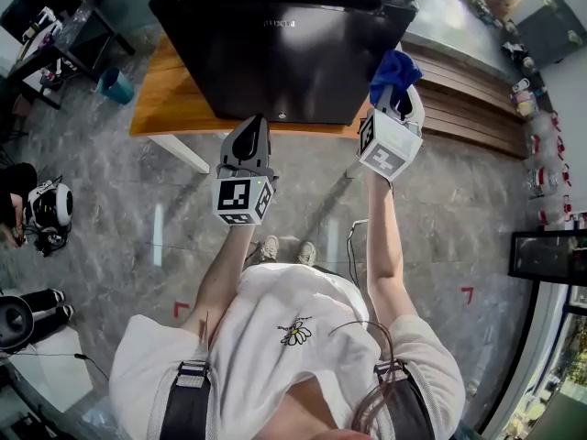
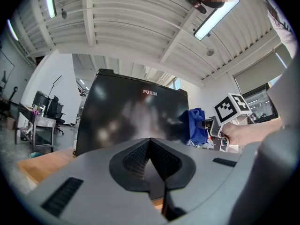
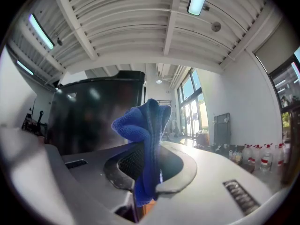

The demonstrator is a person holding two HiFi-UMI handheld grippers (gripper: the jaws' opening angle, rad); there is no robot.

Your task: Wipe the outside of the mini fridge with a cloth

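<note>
Grey stone-patterned floor point(image 1: 119, 200) underneath everything. On it, a wooden desk point(image 1: 174, 99) point(image 2: 42, 161), carrying the black mini fridge point(image 1: 284, 53) point(image 2: 131, 116) point(image 3: 93, 111). Glossy dark door face turned toward the person, with a brand word near its top edge in the left gripper view.

Left gripper point(image 1: 249, 136) point(image 2: 151, 146) held low in front of the door, just short of it and near the desk's front edge. Jaws closed against each other, with nothing between them.

Right gripper point(image 1: 396, 94) point(image 3: 147, 172) raised at the fridge's right front corner. Jaws clamped on a blue cloth point(image 1: 393, 70) point(image 2: 194, 125) point(image 3: 145, 125).

Cloth bunched and standing up out of the jaws, right at the door's right edge; whether touching the surface, impossible to tell.
</note>
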